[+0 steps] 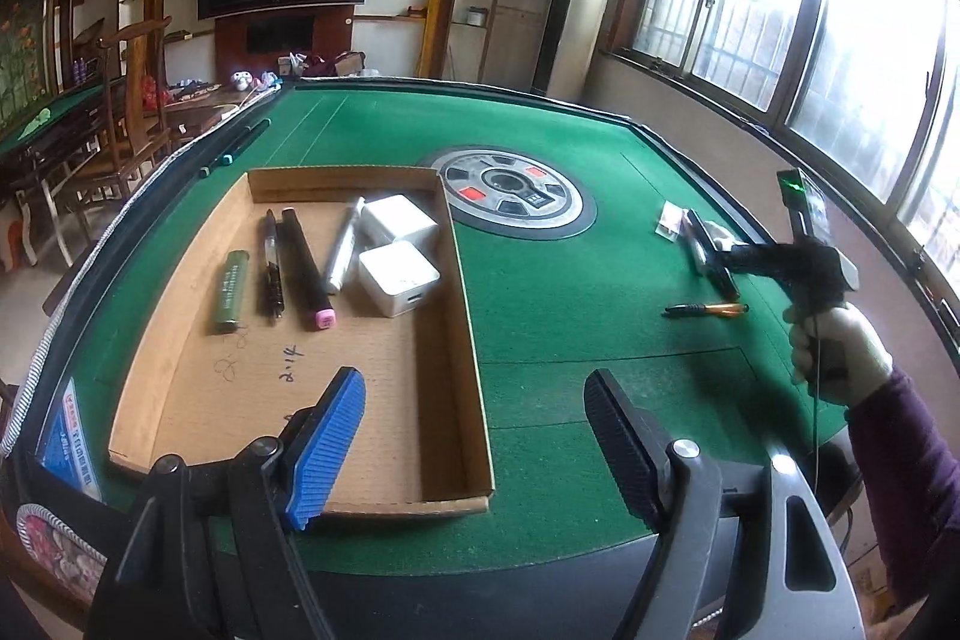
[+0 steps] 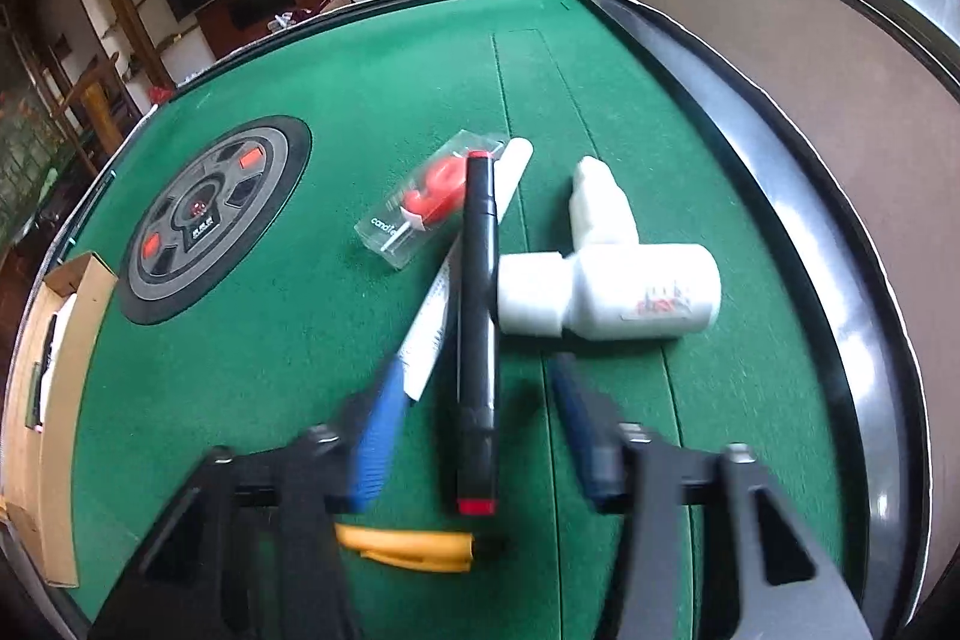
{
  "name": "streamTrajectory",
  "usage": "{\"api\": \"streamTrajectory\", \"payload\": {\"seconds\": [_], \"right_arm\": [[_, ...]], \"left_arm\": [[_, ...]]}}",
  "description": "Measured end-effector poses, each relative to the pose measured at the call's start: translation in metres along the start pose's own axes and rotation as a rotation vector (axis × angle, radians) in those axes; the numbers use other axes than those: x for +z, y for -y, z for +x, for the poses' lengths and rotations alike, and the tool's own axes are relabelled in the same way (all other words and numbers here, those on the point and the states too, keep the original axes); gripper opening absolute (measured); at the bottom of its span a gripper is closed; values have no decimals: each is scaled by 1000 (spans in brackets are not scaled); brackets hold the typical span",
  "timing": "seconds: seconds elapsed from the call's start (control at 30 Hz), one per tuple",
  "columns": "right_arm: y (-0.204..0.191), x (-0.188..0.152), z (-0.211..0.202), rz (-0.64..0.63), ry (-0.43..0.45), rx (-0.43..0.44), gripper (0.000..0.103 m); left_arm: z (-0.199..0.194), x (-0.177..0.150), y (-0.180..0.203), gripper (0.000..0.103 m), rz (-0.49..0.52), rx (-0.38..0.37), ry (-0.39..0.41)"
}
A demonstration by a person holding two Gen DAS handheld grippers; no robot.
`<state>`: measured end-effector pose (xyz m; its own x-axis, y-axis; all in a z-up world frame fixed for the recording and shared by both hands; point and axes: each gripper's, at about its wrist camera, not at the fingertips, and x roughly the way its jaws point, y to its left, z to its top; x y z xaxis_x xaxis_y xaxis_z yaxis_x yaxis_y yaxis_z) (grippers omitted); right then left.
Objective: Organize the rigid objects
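A shallow cardboard tray (image 1: 474,340) on the green table holds a green lighter (image 1: 231,290), a pen (image 1: 270,262), a black marker with a pink end (image 1: 307,268), a silver pen (image 1: 344,244) and two white chargers (image 1: 398,278). My left gripper (image 1: 474,436) is open and empty above the tray's near right corner. My right gripper (image 2: 474,430) is open, its fingers on either side of a black marker with red ends (image 2: 477,328). That marker lies across a white tube (image 2: 462,268). Beside it are a candle packet (image 2: 429,199), two white bottles (image 2: 636,298) and an orange pen (image 2: 414,550).
A round control panel (image 1: 516,190) sits in the table's centre, also seen in the right wrist view (image 2: 210,214). Two dark rods (image 1: 237,148) lie at the far left edge. The raised table rim (image 2: 780,196) runs close to the right of the bottles.
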<state>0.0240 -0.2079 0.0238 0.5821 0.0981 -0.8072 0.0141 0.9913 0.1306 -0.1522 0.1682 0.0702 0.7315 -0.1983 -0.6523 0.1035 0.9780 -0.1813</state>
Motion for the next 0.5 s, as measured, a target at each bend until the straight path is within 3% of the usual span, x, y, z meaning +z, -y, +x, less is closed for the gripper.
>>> {"api": "streamTrajectory", "payload": {"seconds": [0.03,0.2,0.43,0.5], "right_arm": [[-1,2,2,-1,-11,2,14],[-22,-10,-9,-49,-26,105,14],[-77,-46,-22,-145,-171,401,16],[-76,-44,-31,-146,-135,393,18]], "left_arm": [[0,-1,1,79,1,-3,-2],[6,-2,4,79,-4,-22,-19],[10,-5,12,79,-1,-61,-36],[10,-5,13,79,0,-64,-37]]}}
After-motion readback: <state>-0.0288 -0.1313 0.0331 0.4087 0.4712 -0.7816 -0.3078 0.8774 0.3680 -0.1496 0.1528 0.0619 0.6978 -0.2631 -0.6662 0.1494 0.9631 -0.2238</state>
